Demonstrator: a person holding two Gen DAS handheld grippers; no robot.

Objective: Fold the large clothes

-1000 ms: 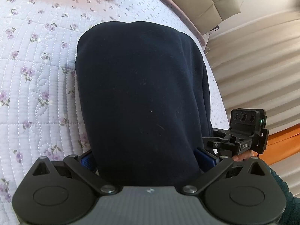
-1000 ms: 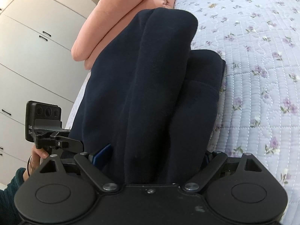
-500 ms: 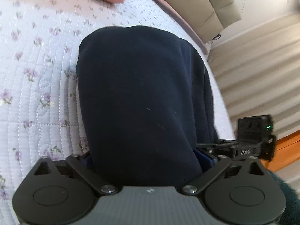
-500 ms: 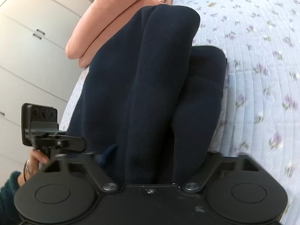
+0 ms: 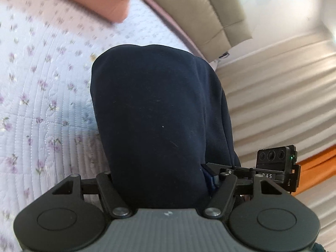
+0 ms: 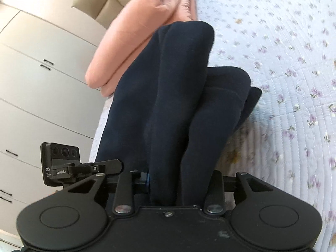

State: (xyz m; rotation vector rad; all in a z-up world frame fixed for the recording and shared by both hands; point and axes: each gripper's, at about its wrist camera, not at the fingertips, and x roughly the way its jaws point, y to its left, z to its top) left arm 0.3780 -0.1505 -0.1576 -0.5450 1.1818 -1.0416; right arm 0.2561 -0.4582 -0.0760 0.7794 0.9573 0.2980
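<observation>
A folded navy garment lies lengthwise on the floral quilt, and its near end runs in between the fingers of my left gripper. The jaws are closing and press on the cloth; one blue pad shows at its right edge. The same garment appears in the right wrist view as thick folds. Its near end is pinched in my right gripper, whose jaws are also closing on it. That end hangs off the quilt with shadow beneath. Each gripper sees the other beside it.
A folded pink duvet lies at the head of the bed, against a beige padded headboard. White wardrobe doors stand to the left of the bed. Pale ribbed curtains and an orange wooden edge lie to the right.
Both grippers' jaws have narrowed onto the navy garment and both have risen, lifting its near end off the quilt. More of the headboard and duvet has come into view.
</observation>
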